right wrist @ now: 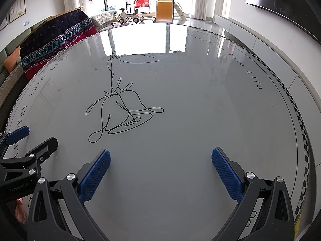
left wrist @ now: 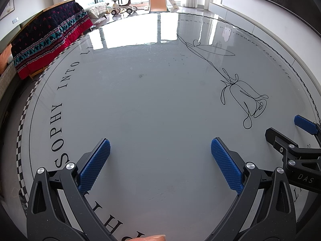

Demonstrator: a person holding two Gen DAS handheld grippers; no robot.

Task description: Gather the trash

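Both black two-finger grippers with blue ribbed pads, left gripper (left wrist: 160, 160) and right gripper (right wrist: 160, 164), are hovering wide apart and empty over the round glossy grey printed table (left wrist: 152, 104). No trash is showing; locating it likely comes next.

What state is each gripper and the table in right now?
left gripper: jaws open, holding nothing
right gripper: jaws open, holding nothing
round table: glossy printed top, no trash visible on it
patterned blanket: draped over furniture behind the table
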